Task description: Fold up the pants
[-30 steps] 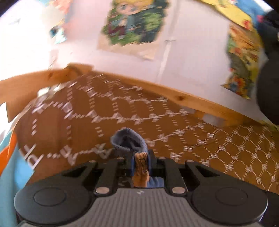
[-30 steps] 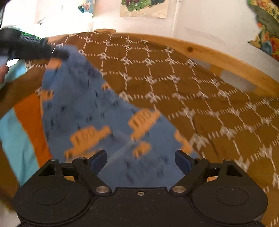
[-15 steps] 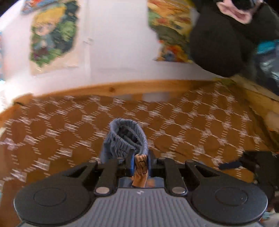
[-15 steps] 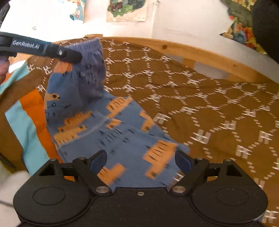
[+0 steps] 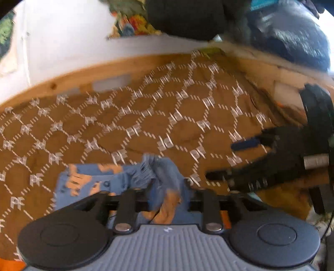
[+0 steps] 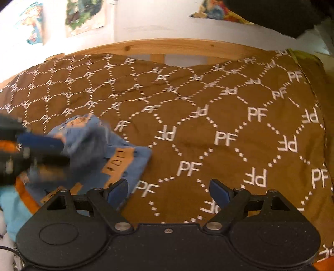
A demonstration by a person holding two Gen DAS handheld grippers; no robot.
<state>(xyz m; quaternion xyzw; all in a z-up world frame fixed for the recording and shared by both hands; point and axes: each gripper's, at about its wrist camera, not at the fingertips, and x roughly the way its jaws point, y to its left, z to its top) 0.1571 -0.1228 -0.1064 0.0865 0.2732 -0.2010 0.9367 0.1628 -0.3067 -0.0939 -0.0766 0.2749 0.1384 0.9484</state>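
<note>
The blue pants (image 5: 117, 183) with orange digger prints lie bunched on the brown PF-patterned bedspread (image 5: 146, 116). My left gripper (image 5: 167, 196) is shut on a fold of the pants near the waistband, low over the bed. In the right wrist view the pants (image 6: 117, 158) sit at the lower left, with the left gripper (image 6: 39, 150) on them, blurred. My right gripper (image 6: 169, 189) is open and empty over bare bedspread (image 6: 229, 116), its left finger at the pants' edge. It also shows at the right of the left wrist view (image 5: 242, 162).
A wooden bed frame (image 6: 167, 47) runs along the far side against a white wall with posters (image 6: 83, 16). An orange and turquoise cloth (image 6: 14, 206) lies at the bed's near left. Dark bundles (image 5: 288, 33) sit at the far right.
The left gripper has swung right and lowered the held pants onto the bed, folding them over. The right gripper has moved right, off the pants, and stays open.
</note>
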